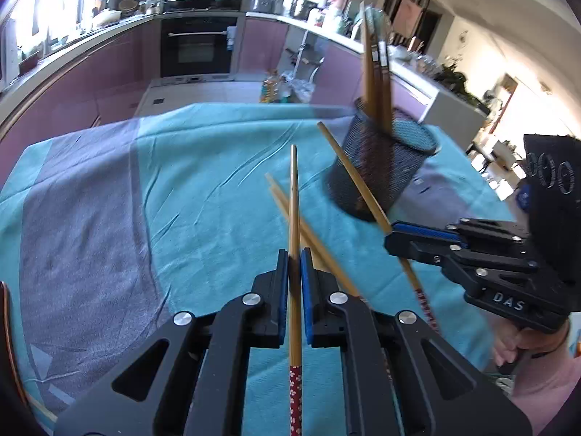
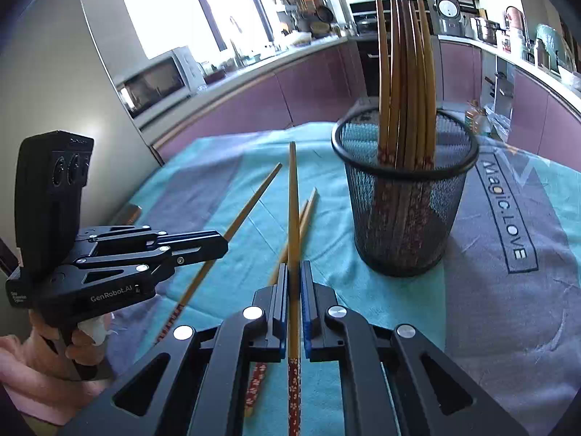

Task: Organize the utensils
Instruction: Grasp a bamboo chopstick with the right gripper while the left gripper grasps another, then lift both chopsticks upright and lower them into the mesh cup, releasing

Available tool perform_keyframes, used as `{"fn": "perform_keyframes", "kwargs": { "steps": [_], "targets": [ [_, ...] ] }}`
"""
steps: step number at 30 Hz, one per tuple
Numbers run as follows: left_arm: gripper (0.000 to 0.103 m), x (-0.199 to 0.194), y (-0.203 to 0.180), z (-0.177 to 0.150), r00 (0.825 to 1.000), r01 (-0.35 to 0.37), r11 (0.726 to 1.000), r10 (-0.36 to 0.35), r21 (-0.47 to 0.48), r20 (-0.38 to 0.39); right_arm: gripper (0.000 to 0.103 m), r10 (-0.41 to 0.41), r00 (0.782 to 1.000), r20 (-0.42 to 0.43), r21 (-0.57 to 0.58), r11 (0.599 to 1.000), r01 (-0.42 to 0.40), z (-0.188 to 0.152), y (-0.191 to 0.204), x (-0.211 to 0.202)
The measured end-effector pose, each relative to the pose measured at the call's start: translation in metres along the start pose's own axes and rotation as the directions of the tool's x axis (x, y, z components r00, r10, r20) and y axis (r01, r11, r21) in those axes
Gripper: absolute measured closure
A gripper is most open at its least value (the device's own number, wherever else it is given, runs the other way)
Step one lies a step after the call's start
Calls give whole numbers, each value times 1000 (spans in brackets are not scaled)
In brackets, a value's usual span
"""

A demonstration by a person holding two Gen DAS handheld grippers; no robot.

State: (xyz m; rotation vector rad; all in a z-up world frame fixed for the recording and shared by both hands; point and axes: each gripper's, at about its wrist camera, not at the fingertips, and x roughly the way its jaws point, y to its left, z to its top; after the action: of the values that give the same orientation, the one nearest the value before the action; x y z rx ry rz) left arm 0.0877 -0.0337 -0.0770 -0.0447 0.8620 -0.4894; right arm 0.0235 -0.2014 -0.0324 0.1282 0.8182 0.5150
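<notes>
A black mesh cup [image 2: 405, 200] stands on the teal cloth and holds several bamboo chopsticks [image 2: 405, 72]; it also shows in the left wrist view [image 1: 377, 170]. My left gripper [image 1: 295, 258] is shut on one chopstick [image 1: 295, 200] with a red patterned end. My right gripper [image 2: 295, 272] is shut on another chopstick [image 2: 293, 200], left of the cup. In the left wrist view the right gripper [image 1: 390, 234] shows at the right, holding its chopstick [image 1: 348, 167]. In the right wrist view the left gripper [image 2: 225, 245] shows at the left. Two loose chopsticks [image 2: 303, 218] lie on the cloth.
The teal and grey cloth [image 2: 508, 309] covers the table. Purple kitchen cabinets [image 1: 90, 72], an oven [image 1: 198, 47] and a microwave [image 2: 156, 80] stand beyond the table. A person's hand [image 2: 40, 356] holds the left gripper's handle.
</notes>
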Motion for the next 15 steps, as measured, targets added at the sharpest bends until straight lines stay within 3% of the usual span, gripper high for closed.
{"fn": "perform_keyframes", "kwargs": {
  "steps": [6,15],
  "targets": [
    [95,-31,-9,14,995,83,996,-84,28,58,97,35,996,80,-1,999,-35,10,0,-31],
    [96,-77,-25,40,967,177,982,-187,71,172,97,33,976,214,-29,999,-27,37,-2,-71]
  ]
}}
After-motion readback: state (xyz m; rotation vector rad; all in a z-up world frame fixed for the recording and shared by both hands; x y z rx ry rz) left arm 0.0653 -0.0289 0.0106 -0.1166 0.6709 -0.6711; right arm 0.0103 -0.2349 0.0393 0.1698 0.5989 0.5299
